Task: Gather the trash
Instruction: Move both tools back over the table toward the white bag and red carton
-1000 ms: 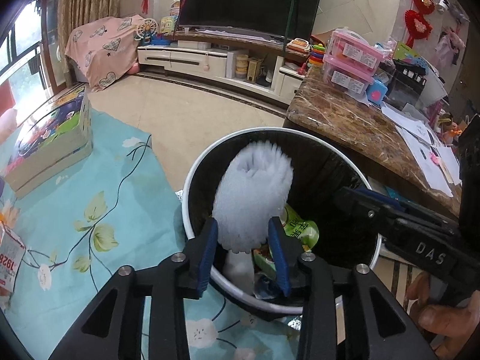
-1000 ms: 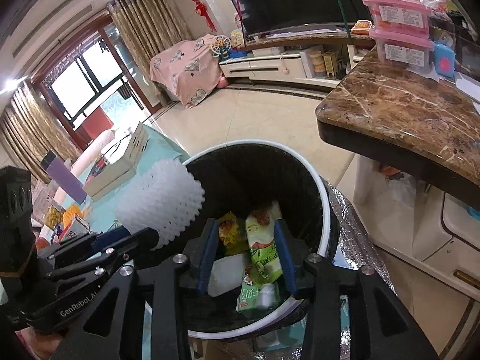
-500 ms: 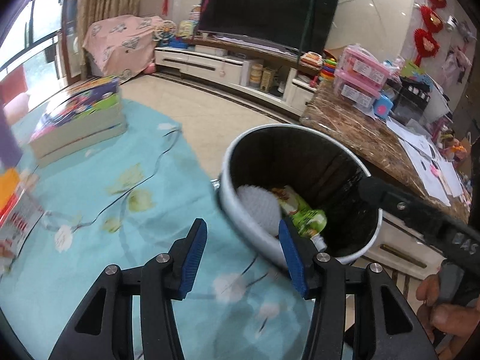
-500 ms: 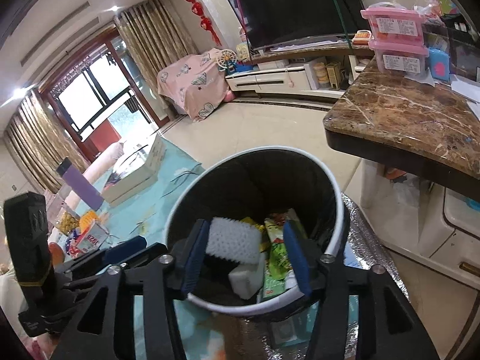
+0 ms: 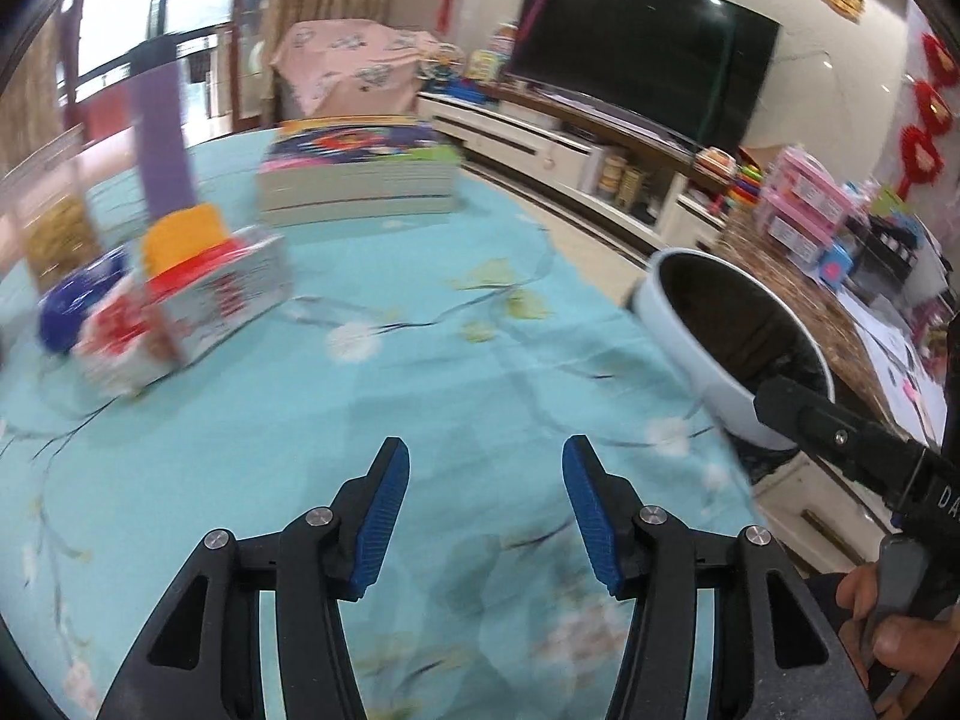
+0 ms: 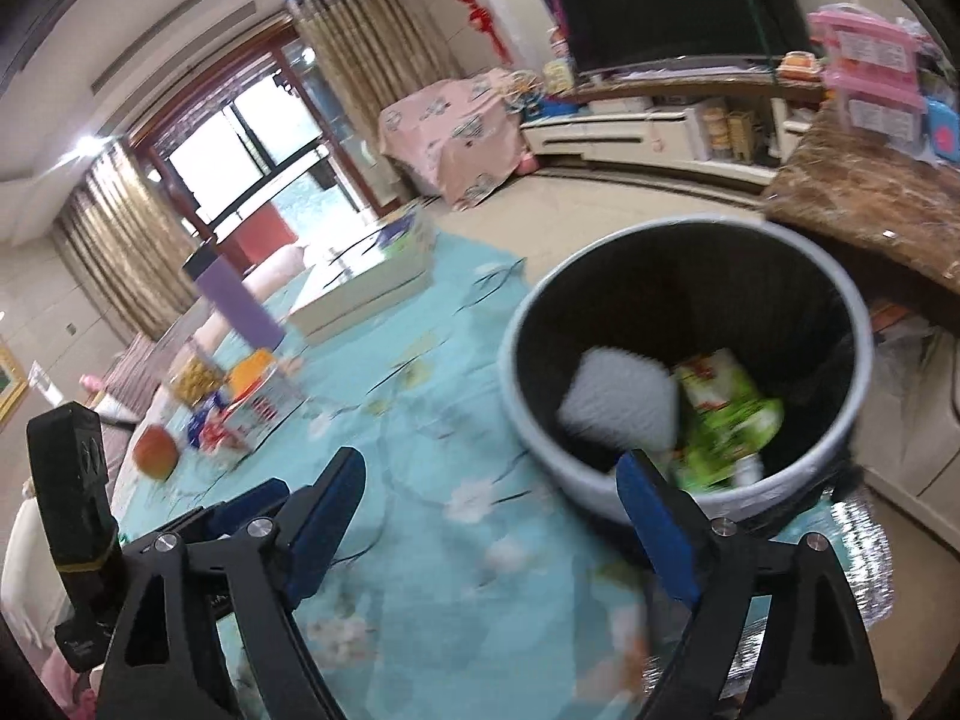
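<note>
The round white waste bin with a black liner (image 6: 690, 360) stands at the edge of the surface covered by a turquoise floral cloth (image 5: 420, 390). Inside the bin lie a white foam mesh sleeve (image 6: 618, 402) and, just beside it, a green snack wrapper (image 6: 732, 414).

The left gripper (image 5: 486, 516) hangs over bare cloth away from the bin, its blue-padded jaws spread wide and holding nothing. The right gripper (image 6: 492, 528) is near the bin's rim, jaws likewise spread apart and empty, one finger overlapping the bin wall in the right wrist view.

Farther from the bin on the cloth sit a red-and-white printed carton (image 5: 198, 306) with a yellow block on it, blurred, then a tall purple bottle (image 5: 162, 138) and a thick stack of colourful books (image 5: 360, 168).
</note>
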`<state>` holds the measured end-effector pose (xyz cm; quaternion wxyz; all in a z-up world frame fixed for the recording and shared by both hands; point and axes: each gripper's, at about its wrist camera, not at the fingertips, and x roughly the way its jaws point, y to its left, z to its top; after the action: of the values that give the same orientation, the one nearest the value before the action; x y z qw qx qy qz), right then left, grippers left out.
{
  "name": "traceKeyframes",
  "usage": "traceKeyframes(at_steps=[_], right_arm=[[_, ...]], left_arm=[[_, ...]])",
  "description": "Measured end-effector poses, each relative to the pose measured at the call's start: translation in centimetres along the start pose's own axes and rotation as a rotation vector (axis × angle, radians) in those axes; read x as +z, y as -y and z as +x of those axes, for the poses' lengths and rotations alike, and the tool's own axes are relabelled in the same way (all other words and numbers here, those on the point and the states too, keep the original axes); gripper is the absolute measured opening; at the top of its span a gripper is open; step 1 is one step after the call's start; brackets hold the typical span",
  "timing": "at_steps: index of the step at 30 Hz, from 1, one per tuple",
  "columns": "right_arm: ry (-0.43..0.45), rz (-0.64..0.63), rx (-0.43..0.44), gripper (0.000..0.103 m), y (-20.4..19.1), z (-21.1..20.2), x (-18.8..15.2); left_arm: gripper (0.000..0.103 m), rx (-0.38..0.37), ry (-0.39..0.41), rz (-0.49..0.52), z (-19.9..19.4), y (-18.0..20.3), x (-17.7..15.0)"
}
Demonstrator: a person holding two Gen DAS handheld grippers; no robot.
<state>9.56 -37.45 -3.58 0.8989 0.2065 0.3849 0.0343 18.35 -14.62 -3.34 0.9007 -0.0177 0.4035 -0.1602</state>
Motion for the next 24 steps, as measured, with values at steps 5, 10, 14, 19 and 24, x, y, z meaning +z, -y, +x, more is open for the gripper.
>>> traceKeyframes(at_steps=[5,10,14,19,24], right_arm=[[-0.031,-0.039,0.048,0.087,-2.8,1.5,-1.5],[-0.067,-0.07,0.087,0.088,-4.9,3.2,-2.3],[-0.087,-0.093,0.11,0.088,-6.1,4.0,-2.7],[-0.107,-0.111,0.127,0.088,-7.3,4.9,-2.8],[-0.119,-0.118,0.134,0.088,-7.8,5.7,-2.8]], left_arm=[[0.053,0.063,0.008,-0.065,-2.3,-3.4,-1.7],[0.053,0.097,0.001,-0.139,-4.3,-6.6,-2.7],[0.053,0.128,0.004,-0.173,-5.0,-8.5,-2.8],[0.053,0.147,0.006,-0.225,-6.0,-10.4,-2.9],[0.053,0.17,0.006,-0.248,-5.5,-11.9,-2.0]])
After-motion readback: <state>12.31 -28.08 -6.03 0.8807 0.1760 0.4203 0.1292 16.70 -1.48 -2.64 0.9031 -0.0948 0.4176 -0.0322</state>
